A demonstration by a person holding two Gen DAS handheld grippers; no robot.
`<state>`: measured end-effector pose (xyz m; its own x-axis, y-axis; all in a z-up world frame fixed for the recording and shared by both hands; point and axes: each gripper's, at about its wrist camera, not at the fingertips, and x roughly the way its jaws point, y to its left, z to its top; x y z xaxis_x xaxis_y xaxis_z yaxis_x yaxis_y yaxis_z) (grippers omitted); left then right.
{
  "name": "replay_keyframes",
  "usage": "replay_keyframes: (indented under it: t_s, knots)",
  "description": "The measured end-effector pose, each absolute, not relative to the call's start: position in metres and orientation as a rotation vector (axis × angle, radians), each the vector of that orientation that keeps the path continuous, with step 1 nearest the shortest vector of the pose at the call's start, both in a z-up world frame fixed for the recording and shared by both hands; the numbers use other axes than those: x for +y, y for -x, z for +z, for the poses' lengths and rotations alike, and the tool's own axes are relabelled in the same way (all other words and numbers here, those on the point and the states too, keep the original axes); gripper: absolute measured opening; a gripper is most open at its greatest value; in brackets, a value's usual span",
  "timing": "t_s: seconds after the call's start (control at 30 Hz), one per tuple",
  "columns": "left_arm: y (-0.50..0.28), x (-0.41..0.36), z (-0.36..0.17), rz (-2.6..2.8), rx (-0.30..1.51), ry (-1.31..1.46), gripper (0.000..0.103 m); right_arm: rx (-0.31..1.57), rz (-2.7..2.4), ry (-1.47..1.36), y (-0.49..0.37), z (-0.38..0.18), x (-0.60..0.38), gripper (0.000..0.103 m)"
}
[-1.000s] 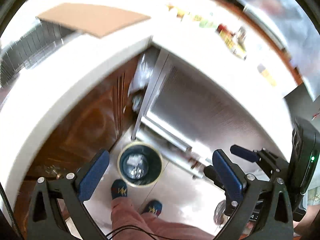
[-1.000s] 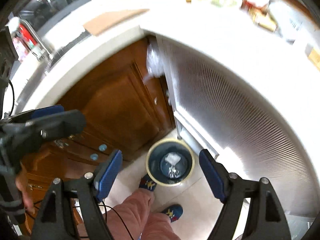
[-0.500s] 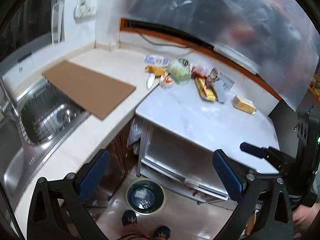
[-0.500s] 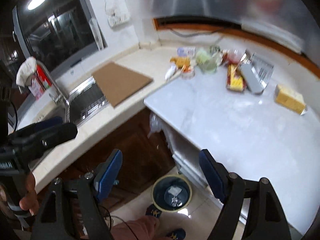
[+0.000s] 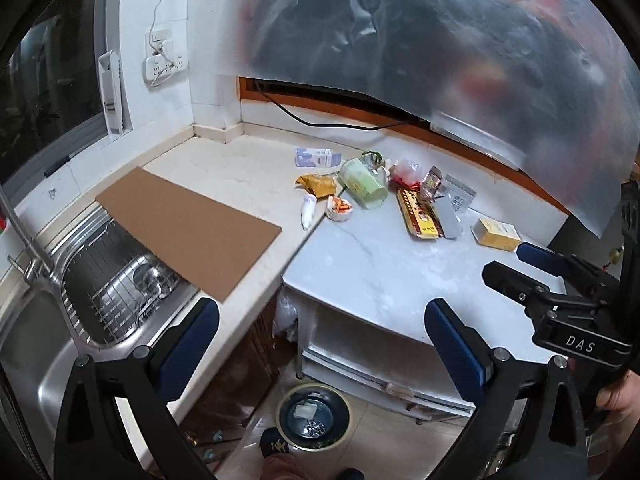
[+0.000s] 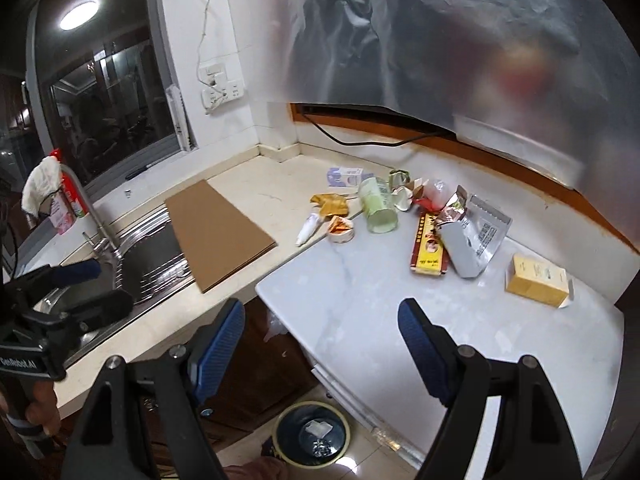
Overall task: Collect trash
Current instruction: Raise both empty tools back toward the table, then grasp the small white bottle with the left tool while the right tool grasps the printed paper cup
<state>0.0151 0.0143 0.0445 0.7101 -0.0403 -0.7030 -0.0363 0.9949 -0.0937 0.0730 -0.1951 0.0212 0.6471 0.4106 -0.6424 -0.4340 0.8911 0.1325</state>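
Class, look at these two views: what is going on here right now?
A person holds two tongs above a kitchen counter strewn with litter. The left tongs and right tongs are both open and empty. A green cup, a yellow box and wrappers lie on the white counter. The trash bin on the floor below already holds a few scraps.

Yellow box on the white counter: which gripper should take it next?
Right, probably. The yellow box lies on the right gripper's side of the counter, while the left gripper sits over the sink-side edge. Both are open.
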Motion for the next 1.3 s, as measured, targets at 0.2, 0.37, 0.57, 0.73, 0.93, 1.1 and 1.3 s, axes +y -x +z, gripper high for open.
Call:
replay_keyframes:
  t_s: [0.2, 0.37, 0.57, 0.73, 0.93, 1.1, 1.3]
  knots:
    - [-0.066, 0.034, 0.038, -0.048, 0.833, 0.131, 0.102, 0.778, 0.426, 0.002, -0.115, 0.009, -0.199, 0.078]
    - [-0.122, 0.045, 0.023, -0.095, 0.88, 0.138, 0.102, 0.819, 0.361, -0.033, -0.151, -0.006, -0.204, 0.069]
    - [-0.201, 0.059, -0.014, -0.115, 0.962, 0.173, 0.091, 0.89, 0.351, -0.092, -0.202, -0.026, -0.196, 0.058]
    - [-0.26, 0.066, -0.053, -0.111, 1.026, 0.224, 0.082, 0.94, 0.357, -0.13, -0.247, -0.05, -0.17, 0.058]
    - [-0.316, 0.061, -0.094, -0.084, 1.087, 0.231, 0.068, 0.971, 0.352, -0.14, -0.283, -0.07, -0.145, 0.058]
    - [-0.347, 0.055, -0.124, -0.074, 1.14, 0.249, 0.054, 0.976, 0.36, -0.118, -0.296, -0.078, -0.134, 0.059]
    - [-0.365, 0.05, -0.143, -0.081, 1.167, 0.247, 0.037, 0.989, 0.378, -0.101, -0.303, -0.087, -0.127, 0.059]
